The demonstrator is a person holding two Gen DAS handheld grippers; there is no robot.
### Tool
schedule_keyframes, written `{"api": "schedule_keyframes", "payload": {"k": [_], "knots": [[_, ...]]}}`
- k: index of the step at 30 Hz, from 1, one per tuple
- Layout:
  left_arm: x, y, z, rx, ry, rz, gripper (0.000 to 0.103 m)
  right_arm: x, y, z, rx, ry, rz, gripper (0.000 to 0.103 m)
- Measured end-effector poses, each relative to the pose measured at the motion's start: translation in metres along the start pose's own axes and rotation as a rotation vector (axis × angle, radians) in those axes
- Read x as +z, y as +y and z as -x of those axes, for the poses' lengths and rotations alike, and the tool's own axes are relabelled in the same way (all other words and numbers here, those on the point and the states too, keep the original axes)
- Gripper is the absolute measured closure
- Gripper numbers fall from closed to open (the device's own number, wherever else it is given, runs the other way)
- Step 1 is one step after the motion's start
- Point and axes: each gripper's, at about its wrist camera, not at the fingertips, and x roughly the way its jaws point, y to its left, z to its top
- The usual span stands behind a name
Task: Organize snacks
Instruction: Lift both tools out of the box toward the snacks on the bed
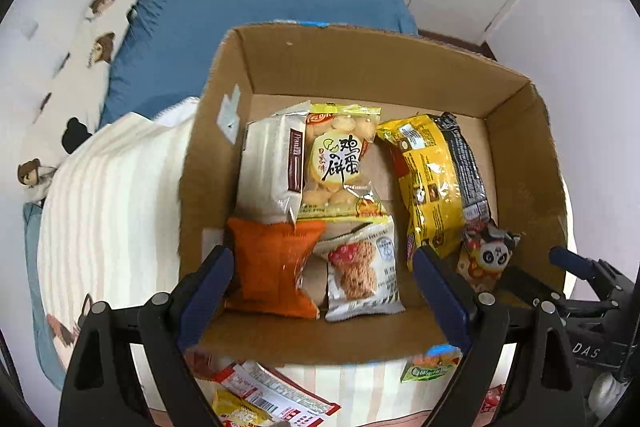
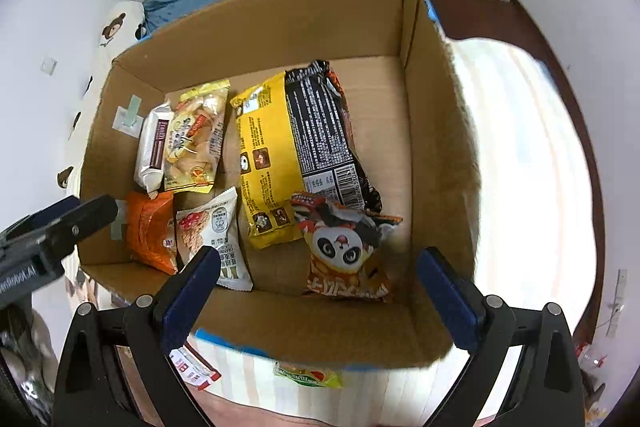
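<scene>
The left gripper (image 1: 322, 293) is hanging over the near edge of the cardboard box (image 1: 360, 67). Its two blue fingers (image 1: 208, 283) are spread wide apart, and they are holding nothing. An orange snack bag (image 1: 272, 267) and a small cookie packet (image 1: 362, 275) are lying in the box between the fingers, but I cannot tell if the fingers are touching them.

The right gripper (image 2: 320, 289) is also hanging over the near edge, wide open and holding nothing. A panda snack bag (image 2: 344, 247) is lying in the box just past its fingers.

A big yellow packet (image 2: 268, 163), a black packet (image 2: 324, 131), a white packet (image 1: 272, 163) and an egg biscuit bag (image 1: 340, 159) are lying in the box too. A few more snacks (image 1: 272, 395) are lying on the striped bed cover (image 1: 112, 203) in front of the box.
</scene>
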Motion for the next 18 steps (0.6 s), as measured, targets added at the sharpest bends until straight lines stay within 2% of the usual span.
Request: {"api": "schedule_keyframes", "payload": {"k": [13,18], "knots": [[-0.059,-0.014,0.071,0.070,-0.209,-0.030,0.011,-0.055,0.023,0.072,-0.022,-0.189,0.043,0.002],[-0.080,-0.018,0.096,0.073,-0.273,-0.031,0.011,-0.078,0.025,0.097,0.011,-0.229,0.026,0.002]]}}
